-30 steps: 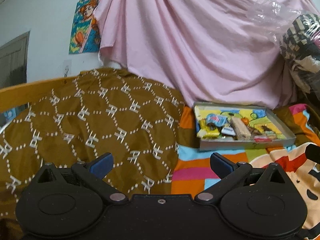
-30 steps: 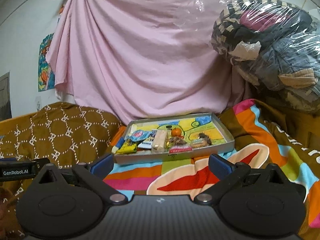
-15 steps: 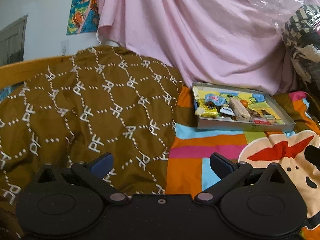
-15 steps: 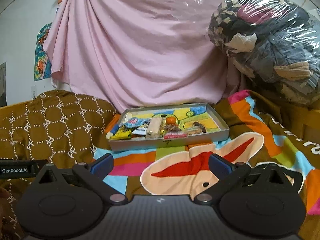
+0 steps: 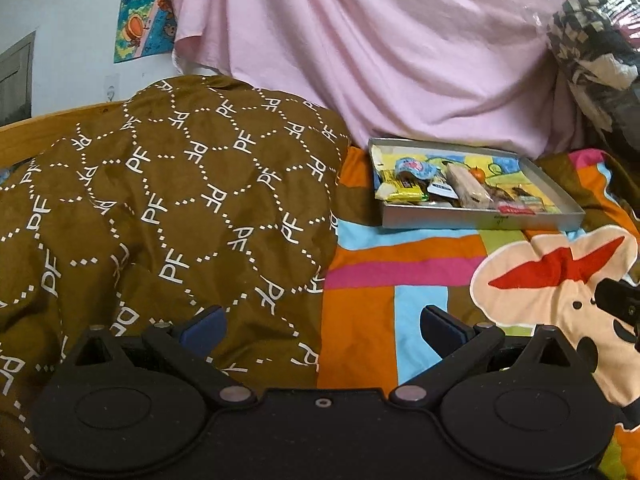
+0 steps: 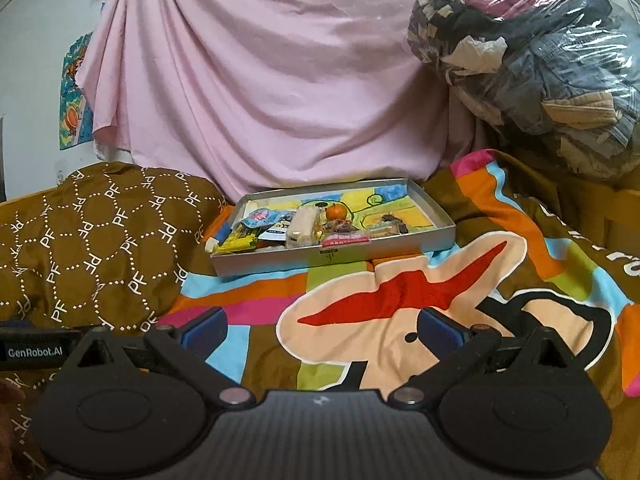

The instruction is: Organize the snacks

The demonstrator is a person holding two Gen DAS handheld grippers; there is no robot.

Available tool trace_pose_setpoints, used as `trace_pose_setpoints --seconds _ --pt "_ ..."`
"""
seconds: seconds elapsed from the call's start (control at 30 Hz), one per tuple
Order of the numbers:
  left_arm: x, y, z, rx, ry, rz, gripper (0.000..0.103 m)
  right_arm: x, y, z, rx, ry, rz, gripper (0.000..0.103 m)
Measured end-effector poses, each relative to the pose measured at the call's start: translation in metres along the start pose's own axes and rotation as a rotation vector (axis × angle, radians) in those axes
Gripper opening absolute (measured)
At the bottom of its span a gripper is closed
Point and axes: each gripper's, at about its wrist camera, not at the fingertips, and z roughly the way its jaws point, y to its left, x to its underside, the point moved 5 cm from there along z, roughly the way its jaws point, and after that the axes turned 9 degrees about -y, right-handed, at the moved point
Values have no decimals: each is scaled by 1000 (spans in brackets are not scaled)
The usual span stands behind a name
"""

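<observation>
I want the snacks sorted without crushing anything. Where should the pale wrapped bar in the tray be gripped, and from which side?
Probably from above, across the narrow width of the pale wrapped bar, near its middle. It lies flat with one end toward the low front wall of the tray, with packets crowding both sides. The open right hand-held gripper faces it most squarely.

In the tray (image 6: pixel 432 236) the snacks (image 6: pixel 304 230) overlap in a heap along the near wall, and their labels are too small to read. The orange fruit (image 6: pixel 336 212) is half hidden behind wrappers. A yellow packet (image 5: pixel 402 192) shows blurred print. The wall poster (image 5: pixel 144 8) is cut off by the top edge and partly covered by the pink sheet (image 5: pixel 360 48). The plastic-wrapped clothes bundle (image 6: pixel 532 60) runs off the right edge. Only a dark sliver of the right tongs (image 5: pixel 618 304) shows at the left view's right edge.
</observation>
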Motion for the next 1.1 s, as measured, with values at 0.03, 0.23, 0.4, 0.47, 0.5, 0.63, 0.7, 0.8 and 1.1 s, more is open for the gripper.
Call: trace_pose_setpoints --seconds 0.03,0.23,0.4,0.47,0.5,0.63,0.7,0.8,1.1 --pt "1 -1 1 2 3 4 102 1 0 1 3 3 1 103" --pt "0 -1 0 7 -2 -5 102 4 0 3 5 17 4 103" --pt "0 -1 1 6 0 -10 102 4 0 4 6 18 3 103" --pt "0 -1 1 5 4 -14 102 5 0 4 7 20 4 103" --pt "0 0 1 4 5 -18 102 5 0 4 8 21 5 103" --pt "0 1 2 2 9 -27 102 5 1 4 9 22 5 103" --pt "1 1 2 1 8 -29 102 5 1 4 9 22 5 103" --pt "1 1 2 1 9 -27 102 5 1 4 10 23 7 103" --pt "1 -1 0 6 0 -17 102 6 -1 3 14 25 13 103"
